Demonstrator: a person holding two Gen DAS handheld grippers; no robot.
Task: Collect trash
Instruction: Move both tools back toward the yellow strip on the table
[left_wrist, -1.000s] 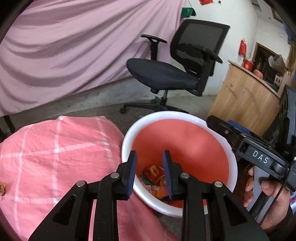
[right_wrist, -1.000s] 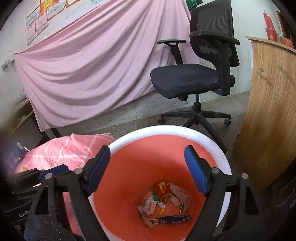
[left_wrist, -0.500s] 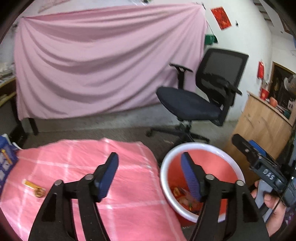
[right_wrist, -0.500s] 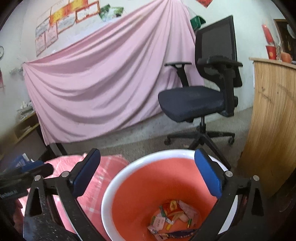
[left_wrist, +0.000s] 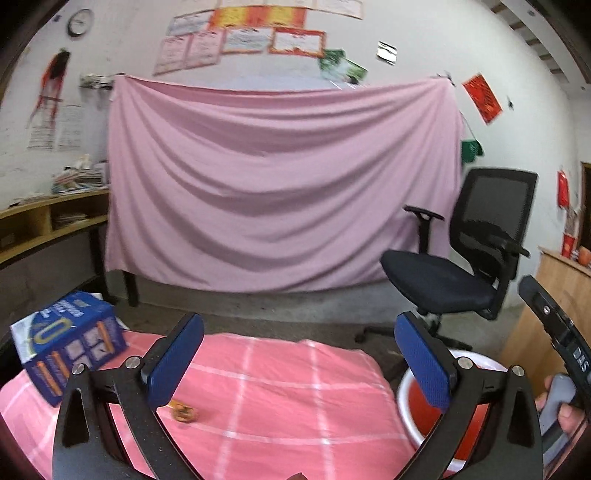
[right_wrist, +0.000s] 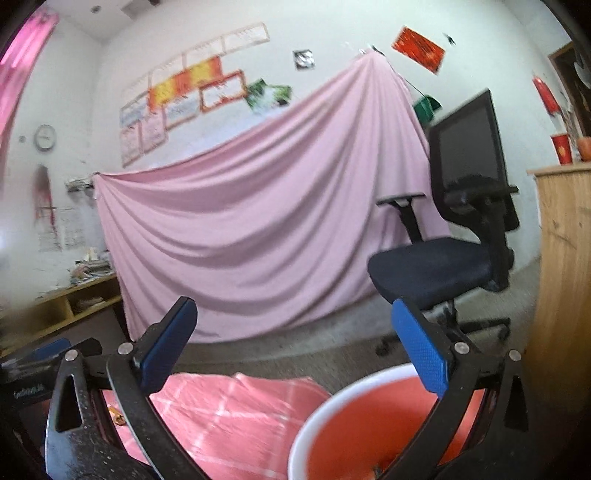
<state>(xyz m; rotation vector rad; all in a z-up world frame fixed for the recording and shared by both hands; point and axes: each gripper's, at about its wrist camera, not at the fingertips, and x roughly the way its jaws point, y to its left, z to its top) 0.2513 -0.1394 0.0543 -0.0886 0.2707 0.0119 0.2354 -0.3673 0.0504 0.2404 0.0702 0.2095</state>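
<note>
Grippers, left just spread and right, both wide, empty; bin, wrapper beneath.

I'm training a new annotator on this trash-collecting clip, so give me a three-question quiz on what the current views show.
1. True or false: the left tool holds a piece of trash.
2. Multiple choice: the small orange wrapper lies on A) the office chair, B) the pink checked cloth, C) the blue box.
3. Fill in: the red bin with the white rim stands on the ___ side of the cloth in both views.

Key:
1. False; its blue pads stand wide apart, having just been opening, with nothing between them.
2. B
3. Right
</note>
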